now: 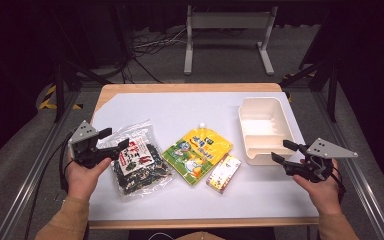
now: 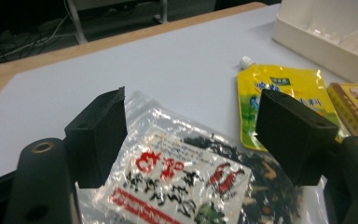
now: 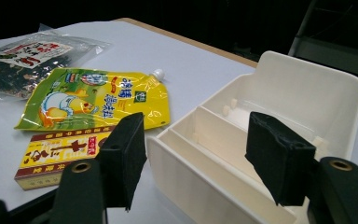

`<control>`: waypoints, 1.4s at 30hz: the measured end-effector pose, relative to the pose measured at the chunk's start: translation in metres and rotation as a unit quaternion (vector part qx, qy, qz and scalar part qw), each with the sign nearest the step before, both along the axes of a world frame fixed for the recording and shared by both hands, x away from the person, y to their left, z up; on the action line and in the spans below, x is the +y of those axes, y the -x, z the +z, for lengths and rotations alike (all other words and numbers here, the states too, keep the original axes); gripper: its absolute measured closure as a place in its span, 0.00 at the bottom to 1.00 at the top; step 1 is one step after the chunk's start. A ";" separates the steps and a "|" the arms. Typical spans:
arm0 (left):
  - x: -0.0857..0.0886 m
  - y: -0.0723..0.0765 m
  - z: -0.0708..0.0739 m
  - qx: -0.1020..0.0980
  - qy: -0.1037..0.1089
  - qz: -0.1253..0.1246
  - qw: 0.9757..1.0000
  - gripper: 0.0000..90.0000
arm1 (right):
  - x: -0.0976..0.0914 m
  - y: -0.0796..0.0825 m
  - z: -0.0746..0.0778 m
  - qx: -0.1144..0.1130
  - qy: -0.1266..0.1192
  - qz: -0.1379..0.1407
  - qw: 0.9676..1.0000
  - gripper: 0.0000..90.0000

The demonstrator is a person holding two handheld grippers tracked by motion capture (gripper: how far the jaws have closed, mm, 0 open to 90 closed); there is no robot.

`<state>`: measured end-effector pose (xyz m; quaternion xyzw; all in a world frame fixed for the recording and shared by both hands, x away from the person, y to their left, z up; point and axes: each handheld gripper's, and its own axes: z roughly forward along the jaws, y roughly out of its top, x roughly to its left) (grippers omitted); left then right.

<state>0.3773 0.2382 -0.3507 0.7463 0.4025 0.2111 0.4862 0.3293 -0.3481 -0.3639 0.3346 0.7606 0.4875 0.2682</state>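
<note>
A clear bag of dark dried food with a red-and-white label [image 1: 139, 162] [image 2: 186, 177] [image 3: 25, 58] lies at the left of the white table top. My left gripper [image 1: 114, 139] [image 2: 191, 135] hovers open just over its near edge, nothing pinched. Beside the bag lie a yellow spouted pouch [image 1: 197, 152] [image 2: 279, 93] [image 3: 93, 100] and a small yellow-and-red box [image 1: 224, 172] [image 2: 356, 105] [image 3: 58, 151]. A white divided bin [image 1: 265, 130] [image 2: 326, 32] [image 3: 261, 135] stands at the right. My right gripper [image 1: 284, 151] [image 3: 198, 158] is open in front of the bin's near corner.
The white mat [image 1: 190, 107] covers a wooden table whose edge shows at the back [image 1: 190, 87]. A grey metal stand [image 1: 227, 35] and cables sit on the floor behind. Aluminium rails [image 1: 35, 165] run along both sides of the table.
</note>
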 end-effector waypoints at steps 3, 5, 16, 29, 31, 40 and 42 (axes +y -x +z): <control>0.003 -0.007 0.005 -0.001 0.016 0.005 1.000 0.28 | -0.001 0.001 0.000 -0.001 -0.007 0.001 1.000 0.44; 0.008 -0.009 0.005 0.002 0.028 0.013 1.000 0.28 | -0.001 0.000 0.000 0.006 -0.026 0.012 1.000 0.46; 0.041 -0.033 -0.020 0.059 0.069 0.105 0.990 0.20 | 0.009 0.001 -0.004 0.019 -0.035 0.032 0.999 0.48; 0.054 -0.050 -0.041 0.113 0.048 0.162 0.979 0.22 | 0.012 0.007 -0.009 0.021 -0.010 0.029 0.999 0.48; 0.055 -0.052 -0.044 0.120 0.039 0.170 0.977 0.24 | 0.014 0.008 -0.010 0.021 -0.004 0.029 0.999 0.48; 0.062 -0.058 -0.060 0.168 0.036 0.185 0.968 0.33 | 0.016 0.009 -0.011 0.025 0.000 0.031 0.999 0.48; 0.062 -0.058 -0.062 0.175 0.039 0.183 0.967 0.33 | 0.017 0.009 -0.011 0.025 0.001 0.033 0.999 0.48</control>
